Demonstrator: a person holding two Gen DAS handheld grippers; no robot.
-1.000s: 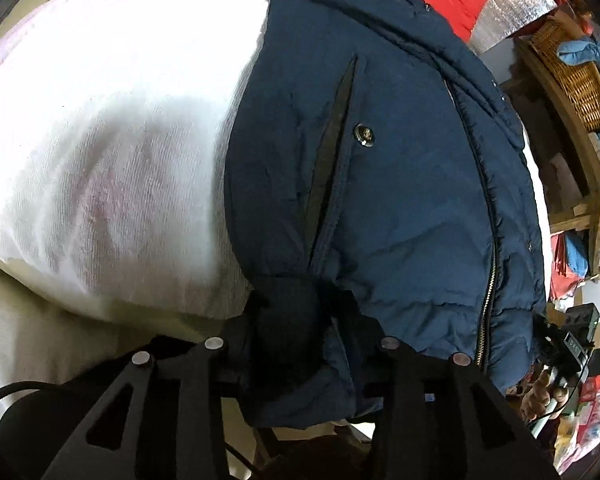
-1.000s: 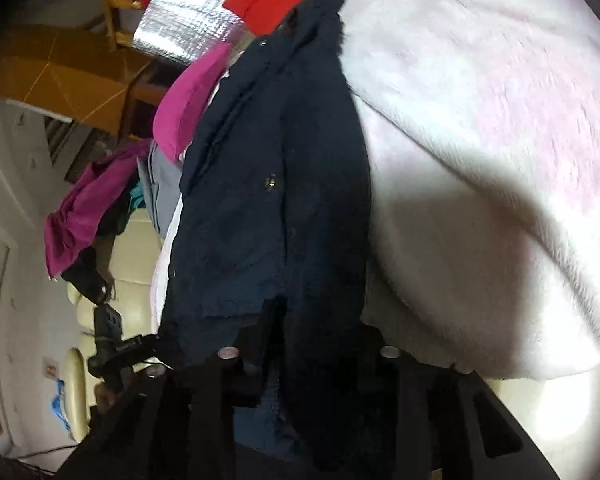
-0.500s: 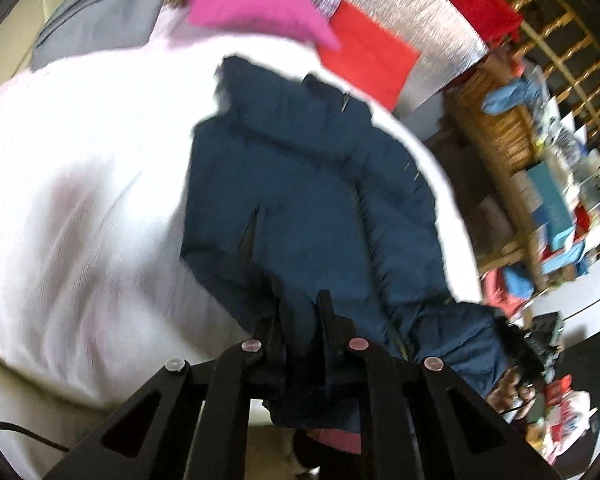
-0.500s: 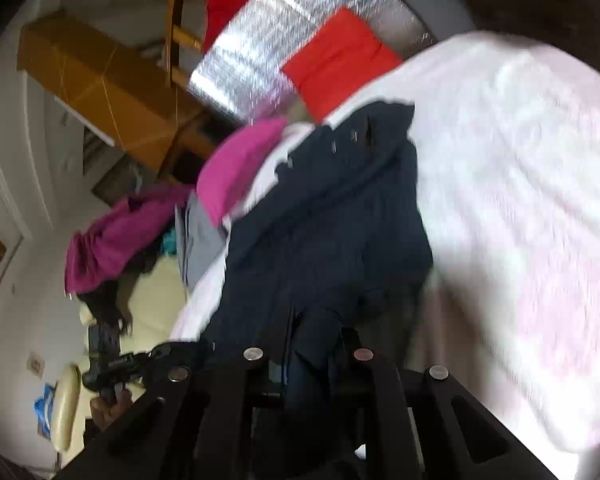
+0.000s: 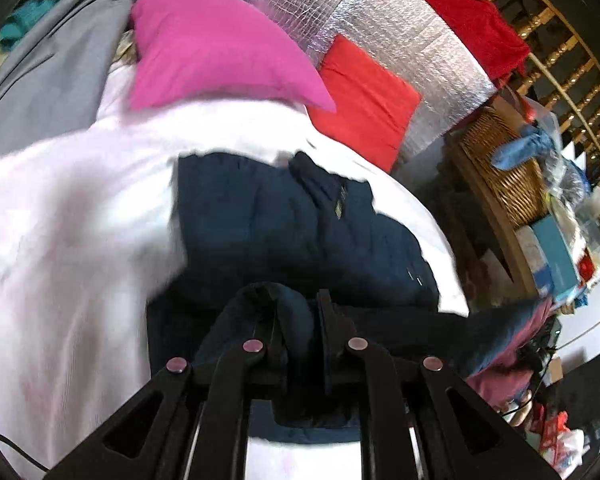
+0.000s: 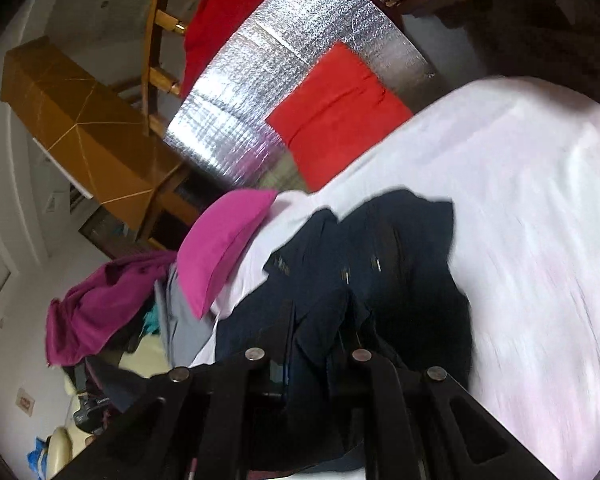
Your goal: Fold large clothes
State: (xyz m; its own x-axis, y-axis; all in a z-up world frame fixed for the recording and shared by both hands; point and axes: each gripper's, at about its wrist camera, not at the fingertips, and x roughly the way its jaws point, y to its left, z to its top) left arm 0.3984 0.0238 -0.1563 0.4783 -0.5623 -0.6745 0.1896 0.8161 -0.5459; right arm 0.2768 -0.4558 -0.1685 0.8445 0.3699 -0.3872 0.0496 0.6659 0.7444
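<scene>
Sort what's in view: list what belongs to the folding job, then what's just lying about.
In the job:
- dark navy padded jacket
- left hand-held gripper, shut on the jacket's hem
- right hand-held gripper, shut on the jacket's fabric
- white cloth-covered surface under the jacket

Lying about:
- bright pink cushion
- grey garment
- red cloth square
- silver quilted foil sheet
- wicker basket

Even indoor light, strong fisheye bending with dark corners, motion blur smearing the white bedspread (image 5: 72, 240).
</scene>
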